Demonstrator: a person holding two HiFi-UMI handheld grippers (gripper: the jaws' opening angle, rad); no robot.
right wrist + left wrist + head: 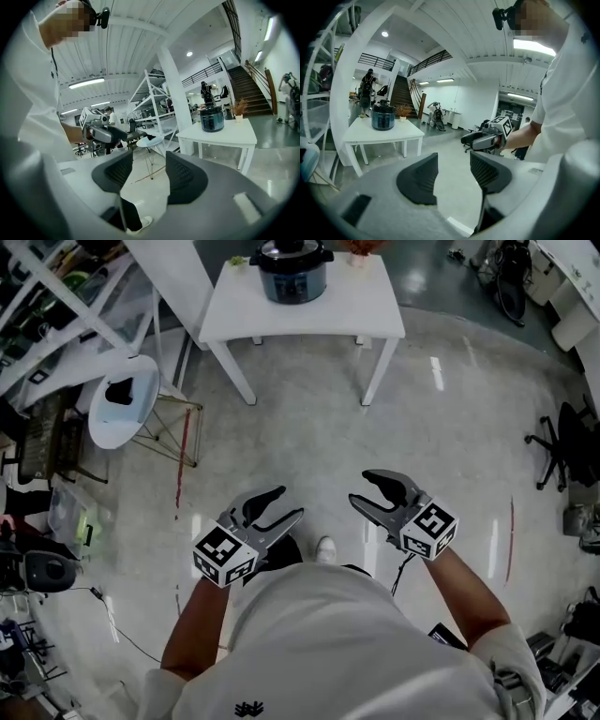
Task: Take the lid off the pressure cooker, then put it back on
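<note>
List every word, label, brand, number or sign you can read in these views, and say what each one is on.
No text can be read in any view.
Left cube on the left tool: black-and-white marker squares only, no letters.
Right cube on the right tool: the same, no letters.
Cooker front panel: too small to read.
Shirt logo: too small to read.
</note>
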